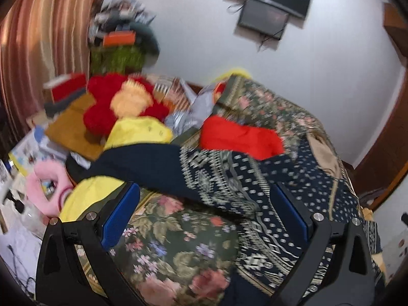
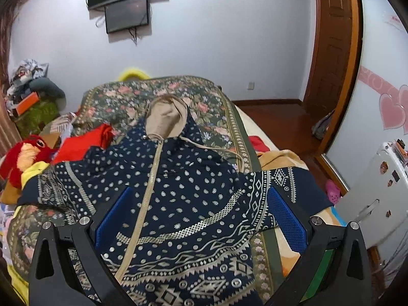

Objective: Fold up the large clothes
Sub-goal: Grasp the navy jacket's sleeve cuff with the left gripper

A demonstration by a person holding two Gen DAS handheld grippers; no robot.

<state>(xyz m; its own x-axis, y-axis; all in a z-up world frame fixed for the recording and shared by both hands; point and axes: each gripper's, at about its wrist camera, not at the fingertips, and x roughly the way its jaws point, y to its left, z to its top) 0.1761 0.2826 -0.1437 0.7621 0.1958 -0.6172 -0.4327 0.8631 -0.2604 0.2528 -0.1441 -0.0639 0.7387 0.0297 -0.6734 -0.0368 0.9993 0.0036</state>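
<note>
A big dark blue hoodie (image 2: pixel 183 191) with white dots and zigzags lies spread out, front up, on the flowery bed cover (image 2: pixel 122 97). Its tan hood (image 2: pixel 165 114) points to the far wall. The left gripper (image 1: pixel 204 214) and right gripper (image 2: pixel 201 214) both hang above it, fingers wide apart, holding nothing. It looks soft, thick and floppy, so grab a sleeve (image 1: pixel 142 163) or the bottom edge.

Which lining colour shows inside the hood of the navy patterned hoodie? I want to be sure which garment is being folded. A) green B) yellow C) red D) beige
D: in the right wrist view the hood of the navy patterned hoodie lies open on the floral bedspread, showing a beige lining.
</note>
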